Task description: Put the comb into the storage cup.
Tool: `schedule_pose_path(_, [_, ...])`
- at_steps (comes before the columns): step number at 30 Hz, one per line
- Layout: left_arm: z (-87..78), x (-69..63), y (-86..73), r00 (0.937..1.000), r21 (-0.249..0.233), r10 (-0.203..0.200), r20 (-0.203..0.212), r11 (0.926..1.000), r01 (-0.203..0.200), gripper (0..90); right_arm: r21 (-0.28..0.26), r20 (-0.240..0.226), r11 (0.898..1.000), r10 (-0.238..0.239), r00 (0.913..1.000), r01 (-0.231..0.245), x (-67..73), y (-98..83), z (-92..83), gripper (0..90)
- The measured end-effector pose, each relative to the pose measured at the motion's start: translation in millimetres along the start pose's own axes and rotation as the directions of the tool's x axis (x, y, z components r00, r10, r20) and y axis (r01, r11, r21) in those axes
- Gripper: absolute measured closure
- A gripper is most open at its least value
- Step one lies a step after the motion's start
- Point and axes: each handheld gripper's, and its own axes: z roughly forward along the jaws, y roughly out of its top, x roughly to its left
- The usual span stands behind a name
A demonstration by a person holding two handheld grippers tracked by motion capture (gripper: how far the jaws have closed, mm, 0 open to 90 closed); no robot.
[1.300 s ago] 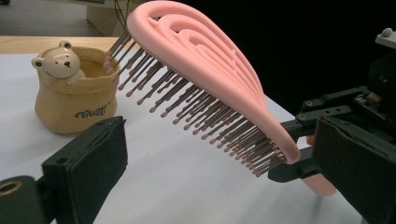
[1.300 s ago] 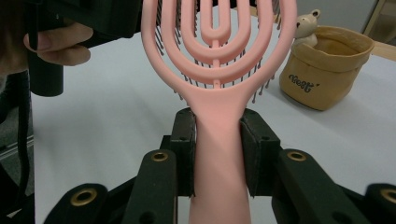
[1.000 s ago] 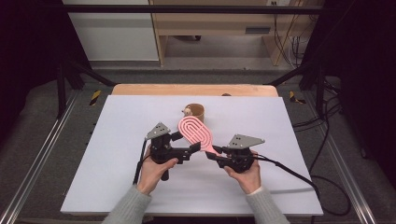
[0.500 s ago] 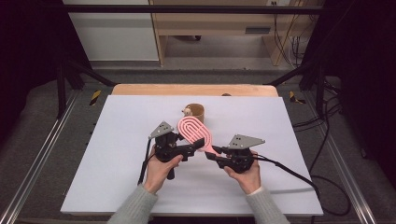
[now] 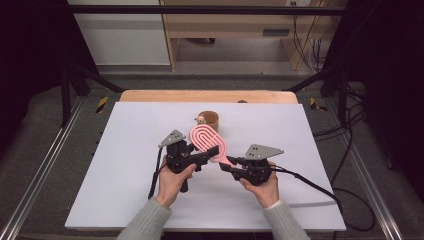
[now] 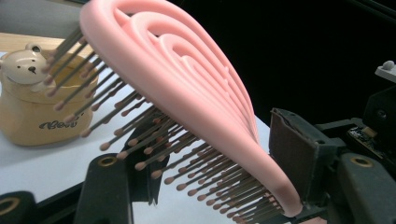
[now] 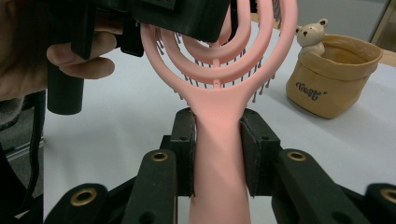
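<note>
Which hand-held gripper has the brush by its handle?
The right hand-held gripper: its pads clamp the pink hairbrush at the handle. The left hand-held gripper has just been closing around the brush's looped head instead.

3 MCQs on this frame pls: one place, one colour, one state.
1. Where does the small pot stand?
A. Behind the brush, towards the far edge of the table
B. By the person's elbows
C. On the floor

2. What colour is the hairbrush?
A. Blue
B. Pink
C. Green

3. What does the right gripper do?
A. Hangs open over the table
B. Clamps the brush handle
C. Holds the pot

Answers:
1 A, the high view shows the pot past the brush head.
2 B, the frame and handle are pink in all views.
3 B, the right gripper view has both pads pressed on the handle; the left gripper has just been closing around the brush head.
</note>
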Motion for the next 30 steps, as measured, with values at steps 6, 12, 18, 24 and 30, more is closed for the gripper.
schedule_pose_path(6, [0.1,-1.3,0.0,0.9999,-0.007,-0.017,-0.003,0.9998,0.017,43.6,-0.002,0.005,1.000,-0.006,1.0000,0.006,-0.1,-0.4,0.5,69.5])
schedule_pose_path(12, [-1.1,-2.5,0.6,0.9994,-0.020,-0.033,0.008,0.9993,0.033,51.6,-0.004,0.000,1.000,-0.009,1.0000,0.009,0.1,-1.0,1.9,69.9])
schedule_pose_path(18, [-1.8,-5.7,1.2,0.9992,-0.023,-0.029,0.028,0.9993,0.030,56.4,-0.008,-0.004,1.000,-0.011,0.9999,0.011,0.3,-0.8,1.8,70.3])
schedule_pose_path(24, [-2.2,-9.7,1.8,0.9989,-0.029,-0.022,0.042,0.9993,0.024,59.5,-0.008,-0.010,1.000,-0.011,0.9999,0.011,0.3,-0.8,1.8,70.6])
schedule_pose_path(30, [-2.9,-13.0,2.8,0.9988,-0.030,-0.012,0.048,0.9994,0.014,61.0,-0.005,-0.017,1.000,-0.009,0.9998,0.009,0.3,-0.7,1.8,70.7])
